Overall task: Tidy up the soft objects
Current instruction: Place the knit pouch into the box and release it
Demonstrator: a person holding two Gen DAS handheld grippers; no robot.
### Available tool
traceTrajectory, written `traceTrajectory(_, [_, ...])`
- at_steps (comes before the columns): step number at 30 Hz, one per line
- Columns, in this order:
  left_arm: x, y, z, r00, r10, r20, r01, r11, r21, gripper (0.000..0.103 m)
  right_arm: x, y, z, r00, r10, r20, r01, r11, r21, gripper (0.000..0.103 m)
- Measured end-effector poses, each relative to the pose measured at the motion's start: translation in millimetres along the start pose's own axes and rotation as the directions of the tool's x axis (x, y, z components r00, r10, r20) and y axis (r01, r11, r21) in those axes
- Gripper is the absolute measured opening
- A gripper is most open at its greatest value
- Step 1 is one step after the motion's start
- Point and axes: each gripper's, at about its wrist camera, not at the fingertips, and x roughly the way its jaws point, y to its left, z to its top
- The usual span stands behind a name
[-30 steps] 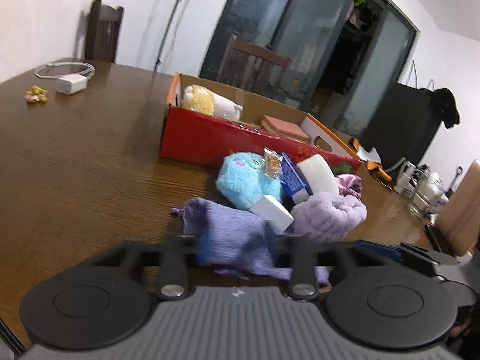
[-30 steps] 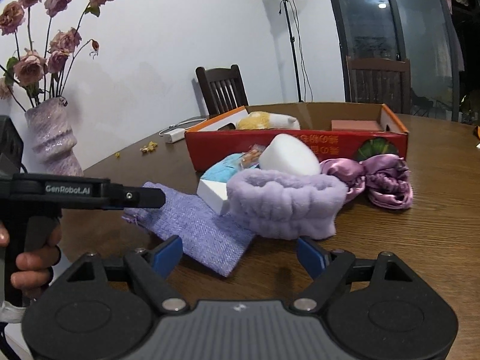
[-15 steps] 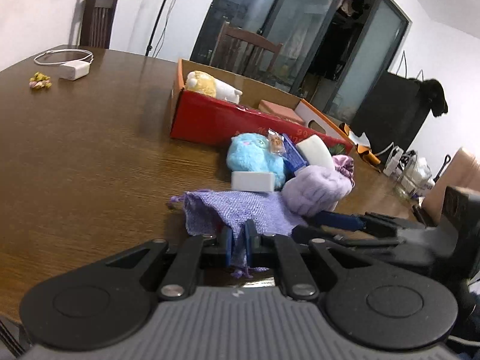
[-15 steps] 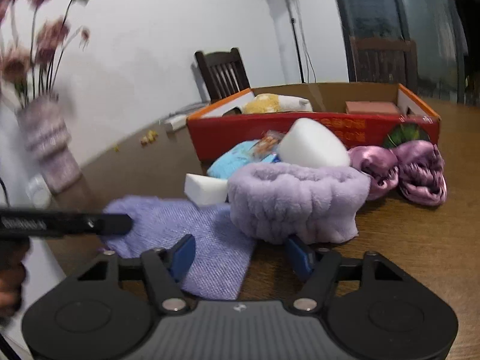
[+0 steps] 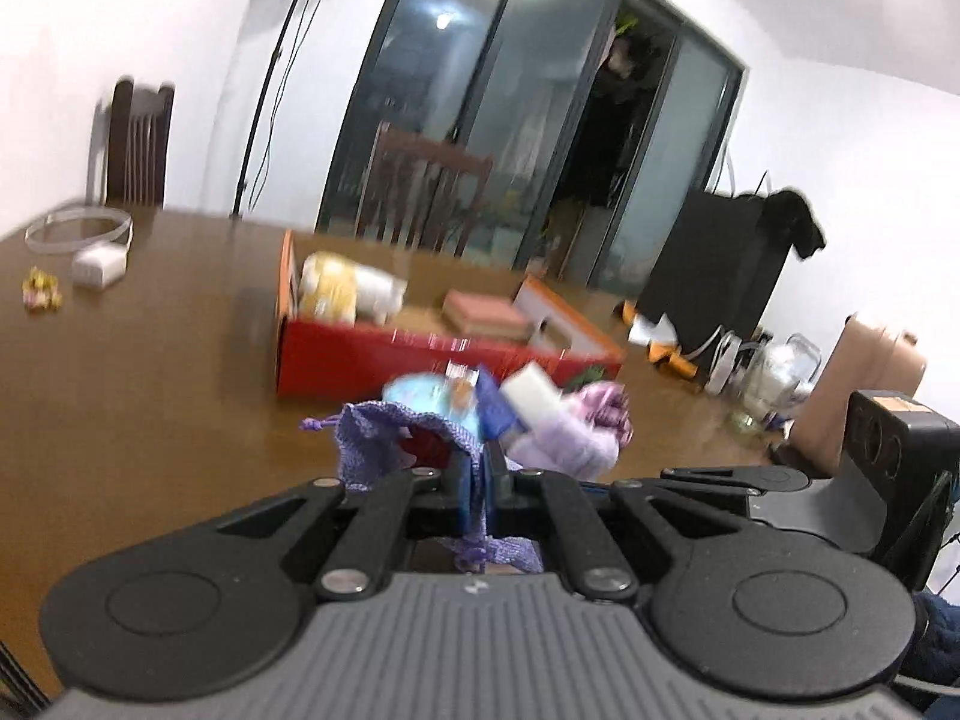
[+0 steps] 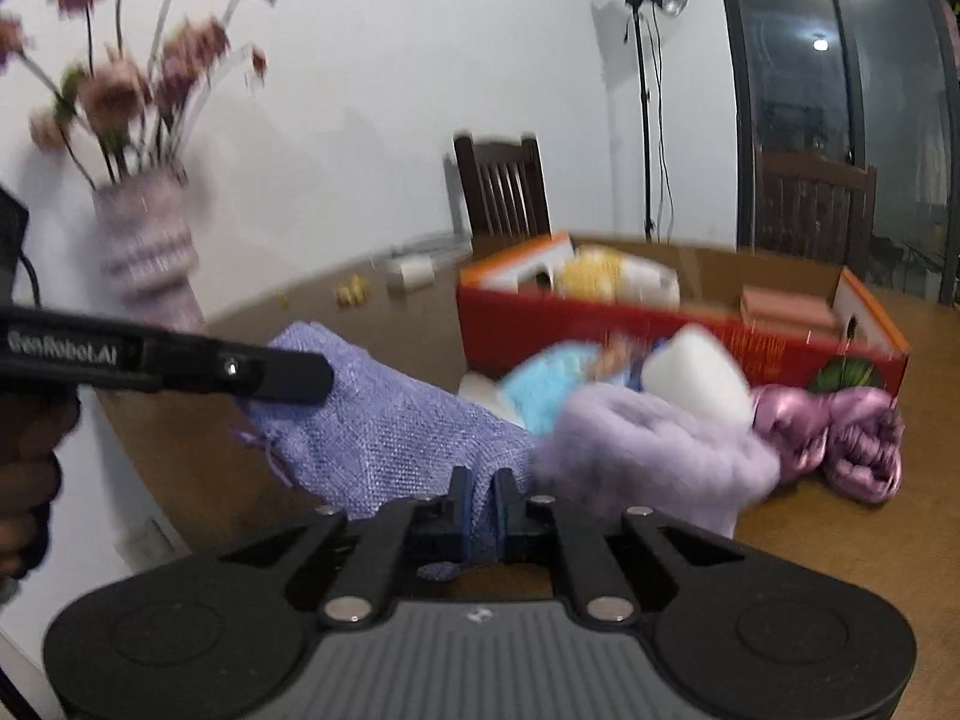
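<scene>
A purple woven drawstring pouch (image 6: 384, 420) is held off the table between both grippers. My left gripper (image 5: 477, 495) is shut on one edge of the pouch (image 5: 384, 438). My right gripper (image 6: 479, 510) is shut on another edge. Behind it lie a lilac fluffy headband (image 6: 654, 450), a blue plush toy (image 6: 552, 384), a white sponge (image 6: 696, 372) and a pink satin scrunchie (image 6: 840, 438). A red cardboard box (image 6: 660, 330) holds a yellow-white plush (image 6: 618, 276) and a pink block (image 6: 786, 306).
The brown wooden table (image 5: 150, 372) carries a white charger with cable (image 5: 99, 264) at far left. A vase of dried roses (image 6: 150, 252) stands at the table's left edge. Chairs and a light stand (image 6: 648, 108) are behind the table. Glass jars (image 5: 774, 378) stand at right.
My right gripper has shut on the pouch. Both grippers have lifted the pouch off the table, away from the pile.
</scene>
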Motion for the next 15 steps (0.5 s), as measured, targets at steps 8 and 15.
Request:
traceTrajectory(8, [27.1,-5.3,55.2,0.996,-0.047,0.075,0.042,0.996,0.074,0.005,-9.2,-28.8,46.7,0.993,-0.001,0.115,-0.001,1.000,0.025,0.007])
traceTrajectory(15, [99.7,19.2,99.0,0.997,-0.046,0.068,0.042,0.998,0.056,0.005,40.5,-77.1,95.8,0.992,-0.050,0.113,0.046,0.998,0.038,0.007])
